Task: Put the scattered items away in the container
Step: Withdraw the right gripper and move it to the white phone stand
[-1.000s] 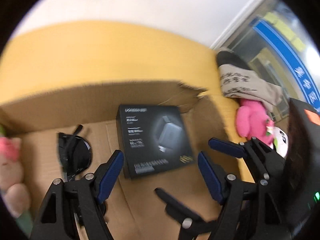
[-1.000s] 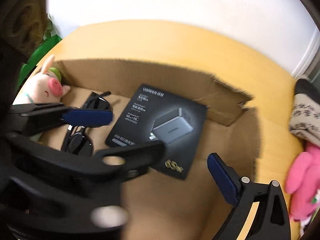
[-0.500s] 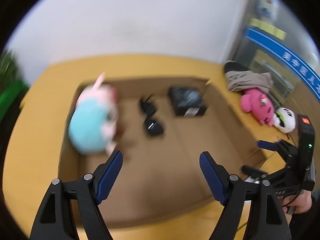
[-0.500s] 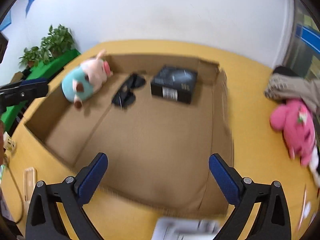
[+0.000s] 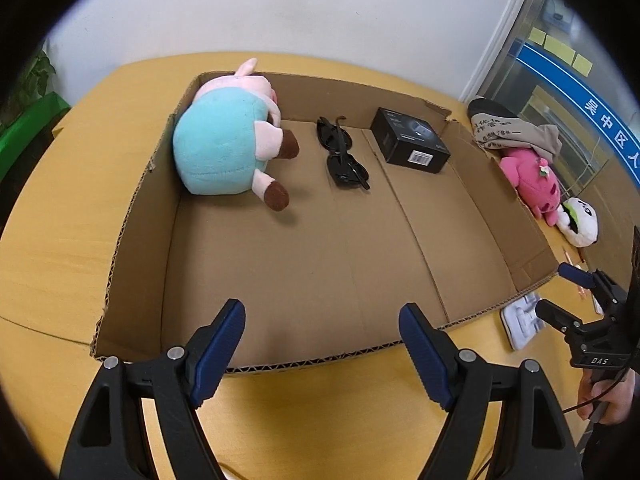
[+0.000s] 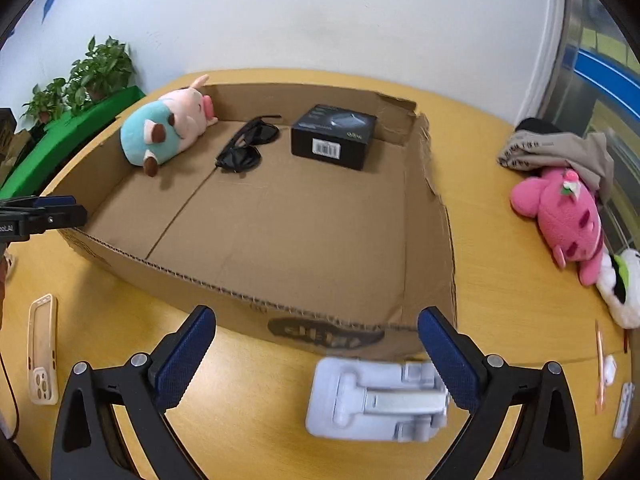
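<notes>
Left gripper: my left gripper (image 5: 320, 344) hangs over the near rim of the box, its blue-padded fingers spread wide with nothing between them.
Right gripper: my right gripper (image 6: 316, 354) is spread apart too, empty, above the pale grey folding phone stand (image 6: 378, 402) lying on the table just outside the box's front wall.
Container: the shallow brown cardboard box (image 5: 132, 216) sits open on the yellow wooden table (image 5: 60, 184).
Already inside: a plush pig in a light blue shirt (image 5: 224, 144) at the far left corner, black sunglasses (image 5: 342, 154) beside it, and a black charger carton (image 5: 410, 146) near the far right wall.
Still outside: a pink plush toy (image 6: 564, 208), a white-and-green plush (image 6: 622, 284) touching it, and a beige printed cloth (image 6: 556, 148) lie right of the box; a cream phone case (image 6: 42, 350) lies to its left.
</notes>
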A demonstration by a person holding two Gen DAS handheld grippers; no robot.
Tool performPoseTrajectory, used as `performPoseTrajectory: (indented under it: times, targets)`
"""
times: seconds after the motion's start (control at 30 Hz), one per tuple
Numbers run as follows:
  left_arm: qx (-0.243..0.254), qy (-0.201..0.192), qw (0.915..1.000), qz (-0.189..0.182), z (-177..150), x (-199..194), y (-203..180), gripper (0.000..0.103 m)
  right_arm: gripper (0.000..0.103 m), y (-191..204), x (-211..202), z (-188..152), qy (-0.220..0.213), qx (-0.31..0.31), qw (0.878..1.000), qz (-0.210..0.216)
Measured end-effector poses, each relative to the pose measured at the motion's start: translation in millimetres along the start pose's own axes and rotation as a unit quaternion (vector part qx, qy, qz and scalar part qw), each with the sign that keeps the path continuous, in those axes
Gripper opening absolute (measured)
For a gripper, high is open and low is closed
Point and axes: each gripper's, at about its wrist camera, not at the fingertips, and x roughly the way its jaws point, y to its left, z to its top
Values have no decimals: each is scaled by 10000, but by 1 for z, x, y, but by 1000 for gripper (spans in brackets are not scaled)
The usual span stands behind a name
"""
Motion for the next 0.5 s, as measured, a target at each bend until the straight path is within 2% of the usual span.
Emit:
performPoseTrajectory:
  times: [0.1, 0.23, 0.37, 0.5]
  targets:
    - [11, -171, 9997, 184, -2, -7, -3, 79, 103, -4, -23, -3, -308, 262, 9991, 146]
    - [-36, -877, 9959, 225, -4, -42, -14, 79, 103, -3, -52, -13, -637, 351, 9972, 163]
    - [224, -1434, 9889, 309, -9, -79, -47, 79, 103, 3, -63, -21, -732, 256, 9970, 59]
    - [510, -1600, 9857, 154, -20, -91, -81, 81, 102, 9, -74, -26, -961, 131, 9953, 30]
